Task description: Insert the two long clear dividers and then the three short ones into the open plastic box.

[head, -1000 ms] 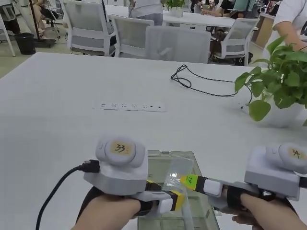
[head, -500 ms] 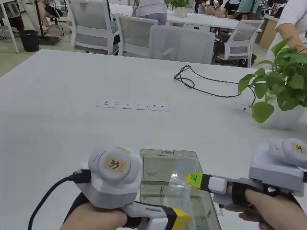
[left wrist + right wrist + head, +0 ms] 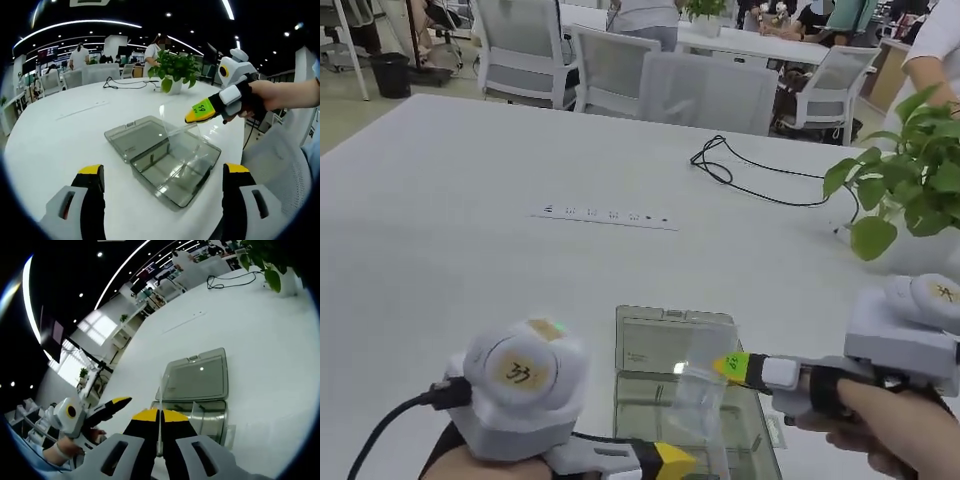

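Note:
The open clear plastic box (image 3: 740,428) lies at the table's near edge, its lid (image 3: 650,345) folded flat behind it. My right gripper (image 3: 730,367) reaches in from the right, shut on a clear divider (image 3: 698,398) that hangs tilted over the box's base. In the right gripper view the divider (image 3: 160,405) appears edge-on between the closed jaws of the right gripper (image 3: 160,416). My left gripper (image 3: 672,460) is low at the front left, beside the box. In its own view the left gripper (image 3: 162,172) stands open and holds nothing, facing the box (image 3: 150,162).
A white power strip (image 3: 605,215) lies mid-table, with a black cable (image 3: 740,170) coiled behind it. At the right edge stands a potted plant (image 3: 905,195). Chairs (image 3: 710,95) line the far side. The left gripper's black cord (image 3: 390,435) trails off at the bottom left.
My left gripper has drawn back toward the front left, away from the divider. The right gripper still holds the divider over the box. The head camera has tilted slightly.

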A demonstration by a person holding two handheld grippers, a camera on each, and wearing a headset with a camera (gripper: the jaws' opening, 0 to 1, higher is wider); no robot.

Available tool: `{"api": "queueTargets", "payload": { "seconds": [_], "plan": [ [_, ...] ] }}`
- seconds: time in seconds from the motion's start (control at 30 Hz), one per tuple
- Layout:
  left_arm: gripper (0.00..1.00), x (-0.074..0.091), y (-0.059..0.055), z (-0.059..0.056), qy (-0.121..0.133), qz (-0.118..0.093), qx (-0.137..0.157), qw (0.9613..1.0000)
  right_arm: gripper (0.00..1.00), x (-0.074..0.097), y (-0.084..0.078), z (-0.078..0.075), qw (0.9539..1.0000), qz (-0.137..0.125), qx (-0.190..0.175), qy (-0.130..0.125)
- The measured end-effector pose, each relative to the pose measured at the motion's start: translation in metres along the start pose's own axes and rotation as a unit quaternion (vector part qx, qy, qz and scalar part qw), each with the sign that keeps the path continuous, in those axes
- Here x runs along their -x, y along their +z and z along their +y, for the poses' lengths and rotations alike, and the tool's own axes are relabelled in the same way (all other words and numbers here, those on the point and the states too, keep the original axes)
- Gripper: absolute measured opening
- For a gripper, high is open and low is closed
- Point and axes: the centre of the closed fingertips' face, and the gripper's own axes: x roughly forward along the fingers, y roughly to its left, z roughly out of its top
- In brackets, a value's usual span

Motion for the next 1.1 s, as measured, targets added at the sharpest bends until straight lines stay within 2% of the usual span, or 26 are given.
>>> {"api": "queueTargets", "payload": {
  "seconds": [0.03,0.1,0.23,0.3,0.37,0.4,0.53,0.67,0.73,0.77,0.9,1.0,1.03,1.1],
  "plan": [
    [1.00,0.003,0.000,-0.001,-0.001,-0.004,-0.015,0.9999,0.02,0.000,0.001,0.000,1.0000,0.007,0.000,-0.002],
    [1.00,0.007,-0.001,-0.003,0.000,-0.006,-0.027,0.9996,0.02,-0.001,0.004,0.001,0.9999,0.014,0.000,-0.004],
    [1.00,0.012,-0.007,-0.006,0.005,-0.004,-0.062,0.9981,0.02,-0.004,0.010,0.004,0.9993,0.035,-0.007,-0.008],
    [1.00,0.015,-0.007,-0.010,0.003,-0.012,-0.071,0.9974,0.02,-0.005,0.012,0.008,0.9990,0.044,-0.002,-0.011],
    [1.00,0.016,-0.003,-0.011,0.004,-0.030,-0.077,0.9966,0.02,-0.007,0.014,0.008,0.9984,0.055,-0.004,-0.013],
    [1.00,0.016,-0.004,-0.011,0.005,-0.032,-0.081,0.9962,0.02,-0.007,0.011,0.009,0.9971,0.074,-0.012,-0.017],
    [1.00,0.016,-0.002,-0.014,0.008,-0.036,-0.103,0.9940,0.02,-0.009,0.007,0.013,0.9942,0.104,-0.010,-0.025],
    [1.00,0.013,-0.007,-0.011,0.012,-0.029,-0.113,0.9932,0.02,-0.011,-0.005,0.018,0.9873,0.154,-0.030,-0.027],
    [1.00,0.013,-0.007,-0.011,0.012,-0.030,-0.110,0.9934,0.02,-0.013,-0.005,0.018,0.9865,0.157,-0.036,-0.029],
    [1.00,0.013,-0.006,-0.011,0.011,-0.031,-0.111,0.9933,0.02,-0.013,-0.007,0.018,0.9837,0.171,-0.042,-0.035],
    [1.00,0.014,-0.005,-0.010,0.012,-0.036,-0.110,0.9932,0.02,-0.016,-0.007,0.018,0.9796,0.190,-0.049,-0.043],
    [1.00,0.013,-0.005,-0.008,0.012,-0.039,-0.110,0.9931,0.02,-0.017,-0.008,0.017,0.9735,0.218,-0.050,-0.047],
    [1.00,0.013,-0.004,-0.008,0.011,-0.040,-0.110,0.9930,0.02,-0.016,-0.012,0.017,0.9693,0.235,-0.052,-0.050],
    [1.00,0.012,-0.004,-0.008,0.009,-0.042,-0.108,0.9932,0.02,-0.018,-0.015,0.017,0.9649,0.252,-0.047,-0.057]
  ]
}}
